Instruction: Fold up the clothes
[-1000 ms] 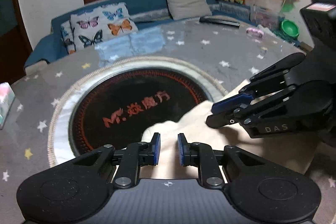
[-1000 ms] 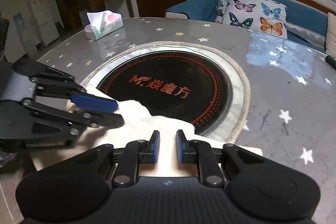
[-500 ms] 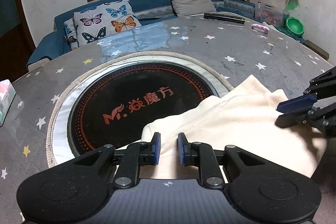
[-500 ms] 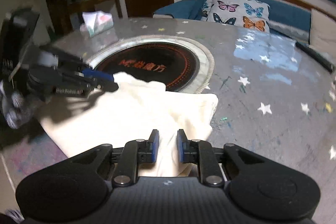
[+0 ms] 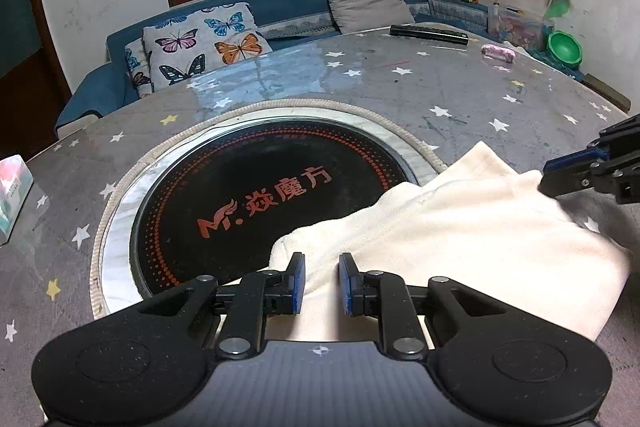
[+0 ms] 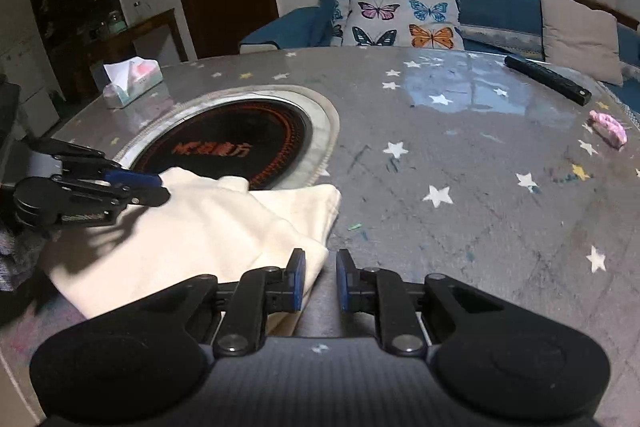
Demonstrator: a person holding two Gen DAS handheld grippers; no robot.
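A: Item one, nearest: our left gripper (image 5: 322, 283), jaws parted by a narrow gap, cloth (image 5: 460, 227) lying under and between the pads. We cannot tell whether they pinch it.

B: And our right gripper (image 6: 320, 281)?

A: Jaws parted the same way, at the cloth's right near corner. The left pad sits over the cloth edge; bare table (image 6: 460, 227) shows in the gap. It holds nothing, as we read it.

B: Item two, the cloth itself?

A: Cream, already doubled over, on the table's near edge. Its long axis runs left to right between our two grippers, and its far left corner laps onto the black disc (image 5: 260, 195).

B: So which hand leads?

A: Each sits at one end. We judge the next fold carries one end along that axis toward the other.

B: Farther back?

A: Tissue box (image 6: 132, 83) far left, remote (image 6: 546, 79) far right, sofa (image 5: 280, 7) beyond.
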